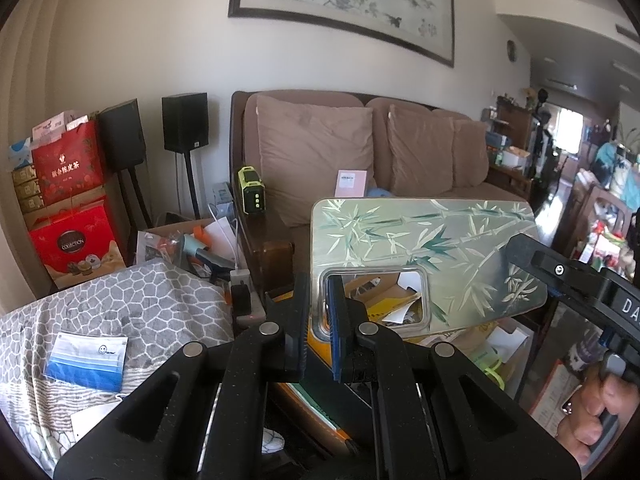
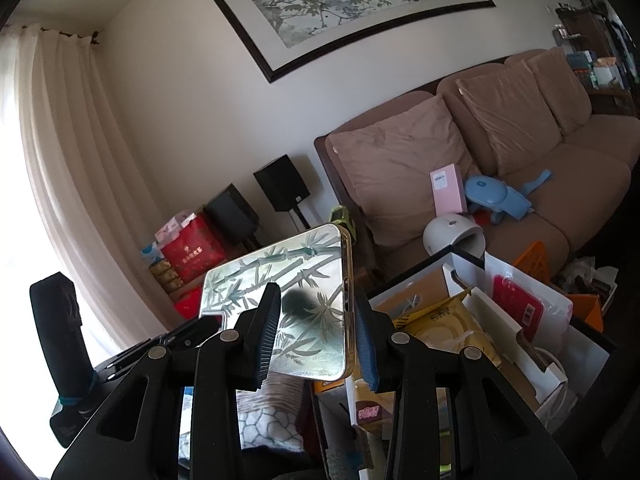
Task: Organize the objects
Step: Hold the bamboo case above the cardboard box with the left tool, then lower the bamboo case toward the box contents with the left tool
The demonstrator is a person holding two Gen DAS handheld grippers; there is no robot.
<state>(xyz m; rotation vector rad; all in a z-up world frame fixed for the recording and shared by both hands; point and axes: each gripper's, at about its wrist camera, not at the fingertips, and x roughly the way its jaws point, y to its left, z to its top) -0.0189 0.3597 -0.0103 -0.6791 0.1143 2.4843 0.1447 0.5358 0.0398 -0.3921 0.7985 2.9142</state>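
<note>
A phone case (image 1: pixel 420 236) with a green bamboo print and a gold rim hangs in the air between both grippers. My left gripper (image 1: pixel 318 316) is shut on its rim beside the camera cutout. In the left wrist view my right gripper (image 1: pixel 534 270) comes in from the right and clasps the case's far end. In the right wrist view the phone case (image 2: pixel 304 272) lies flat between the fingers of my right gripper (image 2: pixel 316 332), which span its width, pads against its two long edges. A person's hand (image 1: pixel 600 408) grips the right gripper's handle.
Below the case stands an open cardboard box (image 2: pixel 452 280) stuffed with packets and papers. A brown sofa (image 1: pixel 360 152) with cushions fills the background. A grey patterned cloth (image 1: pixel 132 304) with a mask packet (image 1: pixel 86 360) lies at the left. Speakers and red gift bags (image 1: pixel 68 168) stand by the wall.
</note>
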